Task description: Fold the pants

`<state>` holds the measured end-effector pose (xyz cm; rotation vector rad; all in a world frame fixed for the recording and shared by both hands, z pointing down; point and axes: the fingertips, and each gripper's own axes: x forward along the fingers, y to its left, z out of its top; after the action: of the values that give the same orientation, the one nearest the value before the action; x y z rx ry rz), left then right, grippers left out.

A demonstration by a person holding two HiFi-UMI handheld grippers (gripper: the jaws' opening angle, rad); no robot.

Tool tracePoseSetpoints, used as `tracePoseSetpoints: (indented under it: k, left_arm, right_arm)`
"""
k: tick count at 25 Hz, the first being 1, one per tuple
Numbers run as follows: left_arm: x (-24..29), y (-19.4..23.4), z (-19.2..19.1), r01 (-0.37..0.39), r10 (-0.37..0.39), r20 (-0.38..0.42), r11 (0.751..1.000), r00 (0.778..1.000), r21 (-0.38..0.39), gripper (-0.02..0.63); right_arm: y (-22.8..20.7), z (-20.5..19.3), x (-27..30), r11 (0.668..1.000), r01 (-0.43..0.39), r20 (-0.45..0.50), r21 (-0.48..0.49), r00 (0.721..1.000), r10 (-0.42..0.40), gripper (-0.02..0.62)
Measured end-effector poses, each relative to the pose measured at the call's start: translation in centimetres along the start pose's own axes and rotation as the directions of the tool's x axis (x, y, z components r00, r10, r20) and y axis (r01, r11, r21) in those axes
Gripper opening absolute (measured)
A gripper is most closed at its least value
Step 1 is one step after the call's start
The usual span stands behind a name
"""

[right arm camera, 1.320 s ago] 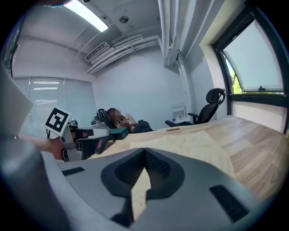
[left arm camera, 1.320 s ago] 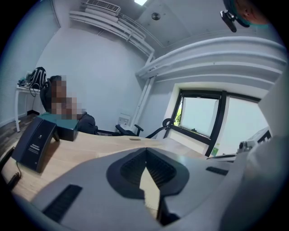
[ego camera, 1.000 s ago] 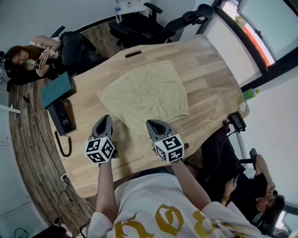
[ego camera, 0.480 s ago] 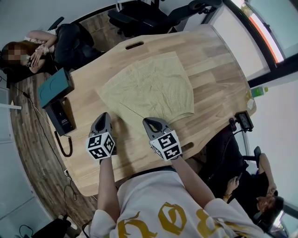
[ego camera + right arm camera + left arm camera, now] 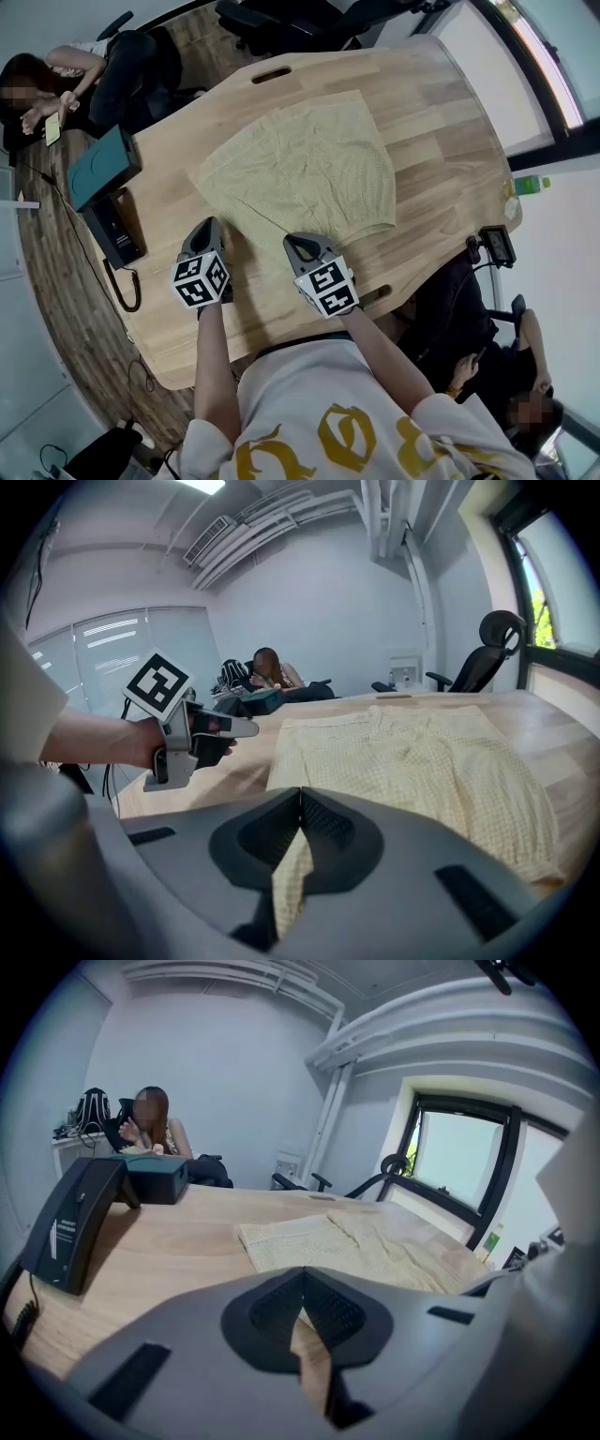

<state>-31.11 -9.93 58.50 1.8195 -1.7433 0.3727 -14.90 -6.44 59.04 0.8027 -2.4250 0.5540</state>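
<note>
pants (image 5: 300,173): pale yellow, lying flat and spread out in the middle of the table (image 5: 441,131). one end is toward the far edge, the other toward the near edge where i stand.
left gripper (image 5: 208,228): the jaws are pressed together with nothing between them. it hangs over bare wood close to the near edge, just left of the pants.
right gripper (image 5: 298,244): the jaws are pressed together too. the tip is right at the near edge of the pants. i can't tell if it touches the cloth, but no cloth looks pinched.
both grippers: side by side, near each other, pointing away from me and slanting down.
teal box (image 5: 101,167): at the table's left edge, apart from the pants.
black stand (image 5: 114,232): just beside the teal box, on the side nearer to me, also at the left edge.
green bottle (image 5: 530,185): past the table's right edge, by the window.
seated person (image 5: 56,84): past the far left corner of the table.
second person (image 5: 511,375): past the near right corner.
</note>
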Motion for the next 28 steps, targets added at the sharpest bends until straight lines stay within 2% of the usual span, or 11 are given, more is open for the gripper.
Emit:
tracePoseSetpoints:
  k: [8,15,20,22,25,28]
  left_arm:
    - [1.6,1.1,-1.4,-0.023,0.02,-0.084,0.999,0.996,-0.033,0.009]
    - [2.5,1.4,-1.9,-0.021,0.016,-0.125,0.999,0.992,-0.04,0.009]
    - [3.2,1.1,-2.4,-0.012,0.006,-0.156,0.999,0.988,-0.035,0.012]
    - [3.6,1.0,-2.5,-0.009,0.003,-0.165,0.999,0.986,-0.037,0.056]
    - [4.0,1.2,-2.7,-0.017,0.012,-0.184,1.0,0.983,-0.022,0.097]
    - [4.1,1.3,-3.0,-0.026,0.022,-0.201,1.0,0.979,-0.017,0.111]
  right_arm:
    - [2.1,-1.1,1.5,0.996,-0.078,-0.061,-0.048,0.995,0.075,0.008]
    - [2.2,-2.5,2.2,0.993,-0.094,-0.111,-0.077,0.99,0.085,0.012]
    - [3.2,-3.4,2.7,0.984,-0.174,-0.137,-0.049,0.977,0.166,0.13]
    - [3.7,-4.0,3.2,0.979,-0.204,-0.173,-0.031,0.965,0.195,0.2]
    - [3.8,-4.7,3.7,0.978,-0.186,-0.229,-0.089,0.96,0.162,0.215]
    - [3.7,-5.1,4.1,0.98,-0.139,-0.253,-0.144,0.962,0.099,0.216]
